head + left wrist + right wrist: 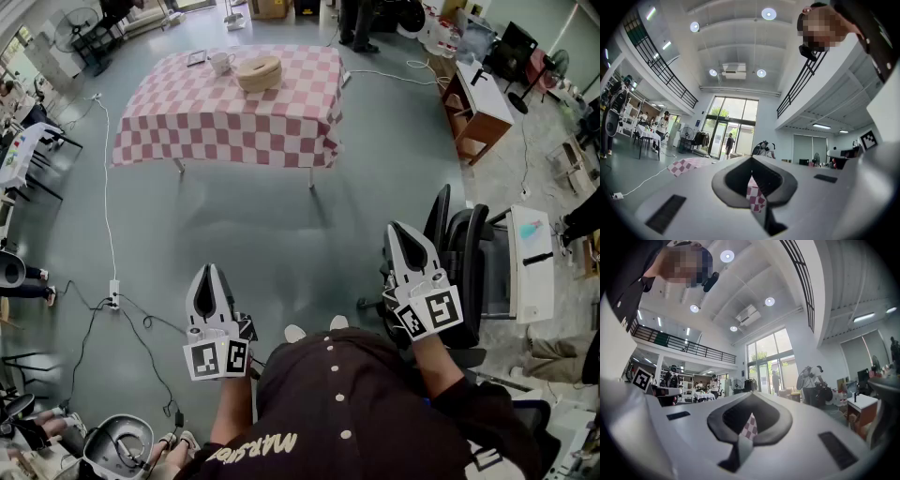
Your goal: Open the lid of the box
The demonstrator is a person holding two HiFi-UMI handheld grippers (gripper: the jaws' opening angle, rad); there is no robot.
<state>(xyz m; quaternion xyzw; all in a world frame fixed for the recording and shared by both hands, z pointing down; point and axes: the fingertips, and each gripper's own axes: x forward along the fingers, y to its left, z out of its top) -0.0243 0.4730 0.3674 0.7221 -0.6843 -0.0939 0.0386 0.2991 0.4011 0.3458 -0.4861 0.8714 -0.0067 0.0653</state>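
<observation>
Far across the grey floor stands a table [309, 141] under a pink-and-white checked cloth, and the box [260, 72] sits on its far half, near the middle. It is round and pale, with the lid down on it, so nothing of its inside shows. Just to its left is a white cup [221, 63]; from here I cannot tell whether anything is in it. A small dark flat thing [196, 58] lies beyond the cup, near the cloth's far left corner.

The person stands well back from the table, arms held close to the body, a gripper in each hand. The left gripper [210, 274] points level towards the table with its two jaws drawn together to a point. In the left gripper view its tips [751, 160] meet, with nothing between them; only a sliver of the checked cloth shows through the hollow behind them. The right gripper [397, 228] is likewise closed and empty, its jaws pressed tip to tip [751, 395] and aimed a touch upward. Neither gripper touches anything, and both are well apart from the box. A dark office chair [461, 255] stands just beside the right gripper.
</observation>
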